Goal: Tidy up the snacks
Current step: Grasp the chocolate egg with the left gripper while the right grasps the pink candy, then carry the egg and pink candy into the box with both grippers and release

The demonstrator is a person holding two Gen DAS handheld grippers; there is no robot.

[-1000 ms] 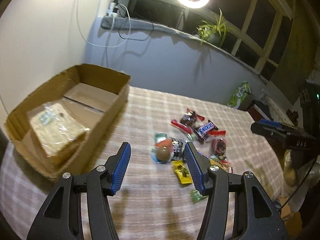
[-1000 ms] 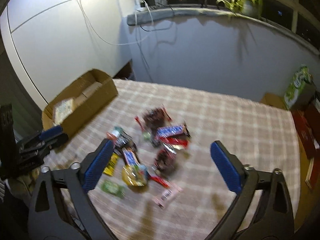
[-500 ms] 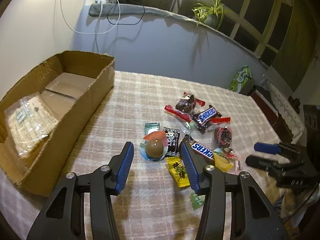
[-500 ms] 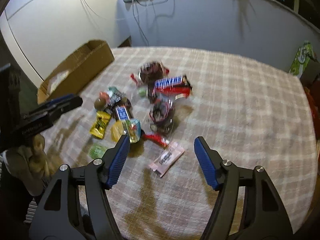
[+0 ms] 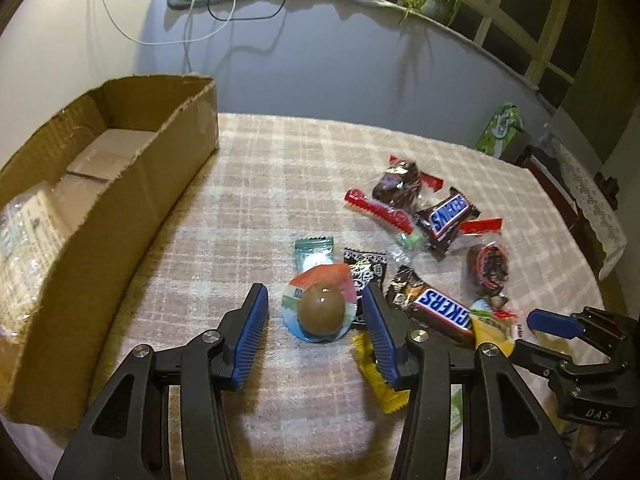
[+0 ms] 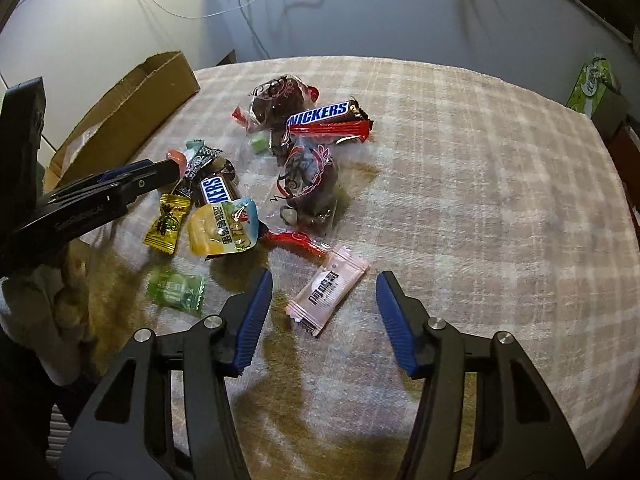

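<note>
Two grippers open, nothing held | left gripper [image 5: 314, 316] brackets chocolate egg [image 5: 322, 307] mid-table: light, round, slick, likely fragile, pinch its sides gently | right gripper [image 6: 324, 312] over pink wafer pack [image 6: 328, 296] | box [image 5: 120, 200] at left edge

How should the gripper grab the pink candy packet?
Grip the pink packet across its narrow middle, coming straight down from above. It lies flat and slanted on the cloth, clear of other snacks, already between the open right gripper fingers; turning the wrist to match the slant would probably help.
</note>
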